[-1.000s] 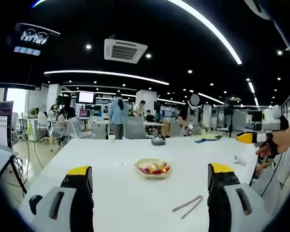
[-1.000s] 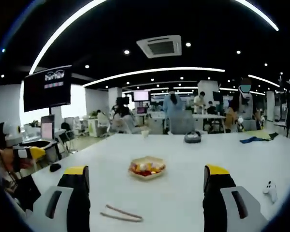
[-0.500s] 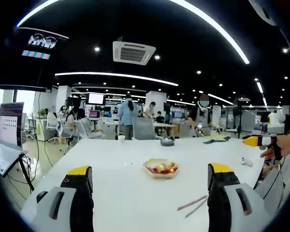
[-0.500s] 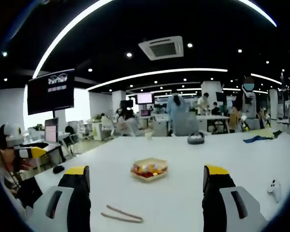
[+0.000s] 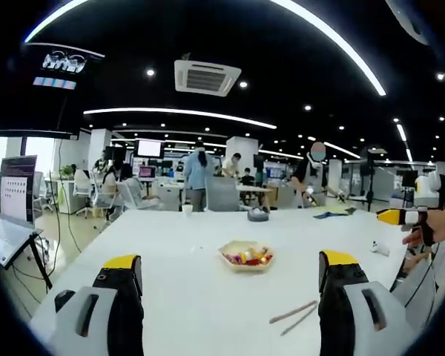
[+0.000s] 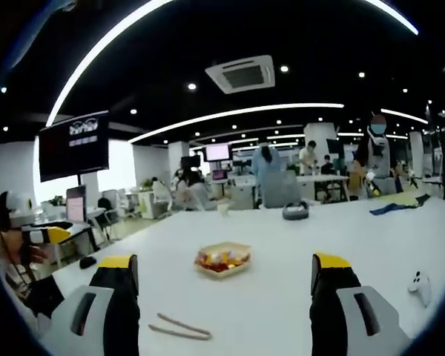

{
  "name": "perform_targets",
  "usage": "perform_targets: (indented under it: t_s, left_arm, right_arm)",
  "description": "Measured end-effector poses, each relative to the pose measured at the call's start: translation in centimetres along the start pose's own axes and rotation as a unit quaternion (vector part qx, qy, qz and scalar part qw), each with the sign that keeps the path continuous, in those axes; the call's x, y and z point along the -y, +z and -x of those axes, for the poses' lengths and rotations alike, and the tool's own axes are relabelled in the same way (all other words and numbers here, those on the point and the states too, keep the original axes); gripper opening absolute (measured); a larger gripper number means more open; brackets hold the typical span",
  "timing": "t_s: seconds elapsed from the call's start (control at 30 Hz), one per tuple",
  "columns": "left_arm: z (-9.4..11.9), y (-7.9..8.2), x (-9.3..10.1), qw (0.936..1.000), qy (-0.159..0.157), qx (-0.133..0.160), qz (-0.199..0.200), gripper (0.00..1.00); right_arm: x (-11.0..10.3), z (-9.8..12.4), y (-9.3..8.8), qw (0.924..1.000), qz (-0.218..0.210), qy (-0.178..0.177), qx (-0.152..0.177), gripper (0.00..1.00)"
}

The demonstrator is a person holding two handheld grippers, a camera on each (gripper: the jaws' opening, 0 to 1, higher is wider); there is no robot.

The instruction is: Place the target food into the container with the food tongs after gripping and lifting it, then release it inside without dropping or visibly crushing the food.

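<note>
Both sets of fingers stand wide apart and hold nothing. Your left gripper (image 5: pixel 230 297) rises from the bottom of the left gripper view, and your right gripper (image 6: pixel 226 297) rises the same way in the right gripper view, each with bare white table (image 5: pixel 185 245) showing between its jaws.

Food tongs (image 5: pixel 294 314) lie flat on the table at the lower right of the left gripper view, just inside the right-hand jaw. In the right gripper view the food tongs (image 6: pixel 179 328) lie at the lower left, just inside the left-hand jaw. So they sit between your two grippers, untouched.

A shallow yellow container (image 5: pixel 246 256) sits near the middle of the left gripper view, past the tongs, with colourful pieces inside; the same container (image 6: pixel 222 258) sits near the middle of the right gripper view. Which food is your target, I cannot tell.

Picking up the tongs looks like the step in hand. Lower one gripper over them, straddle both arms near the joined end, and close gently so the tips can still open. Lift level, keeping well apart from the container's rim.
</note>
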State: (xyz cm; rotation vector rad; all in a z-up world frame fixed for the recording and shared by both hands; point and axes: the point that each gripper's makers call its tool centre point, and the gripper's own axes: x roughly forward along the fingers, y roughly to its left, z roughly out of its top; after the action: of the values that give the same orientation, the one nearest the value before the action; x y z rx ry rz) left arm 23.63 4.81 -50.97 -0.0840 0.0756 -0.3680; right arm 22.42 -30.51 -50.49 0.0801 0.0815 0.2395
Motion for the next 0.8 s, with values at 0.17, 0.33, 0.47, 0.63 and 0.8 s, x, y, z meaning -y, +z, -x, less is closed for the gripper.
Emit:
perform_targets:
  t_s: [0.17,0.33,0.47,0.63,0.8]
  left_arm:
    - [0.0,-0.1,0.1,1.0,0.003,-0.003,0.001,0.99]
    - [0.2,-0.3,0.2,1.0,0.006,-0.005,0.0,0.99]
    - [0.4,-0.3,0.0,0.9999,0.014,-0.003,0.005,0.99]
    - [0.8,-0.6,0.0,0.9998,0.02,-0.007,0.006,0.99]
    - [0.9,-0.9,0.0,0.9996,0.023,-0.011,0.009,0.99]
  right_arm:
    - [0.3,0.0,-0.1,1.0,-0.005,-0.001,0.001,0.98]
    - [0.2,-0.1,-0.5,0.9999,-0.009,0.005,-0.002,0.98]
    - [0.5,-0.3,-0.4,0.9999,-0.016,0.003,0.001,0.97]
    - [0.6,-0.6,-1.0,0.9997,-0.017,0.01,-0.01,0.98]
    - [1.0,-0.6,-1.3,0.9996,-0.026,0.007,-0.008,0.97]
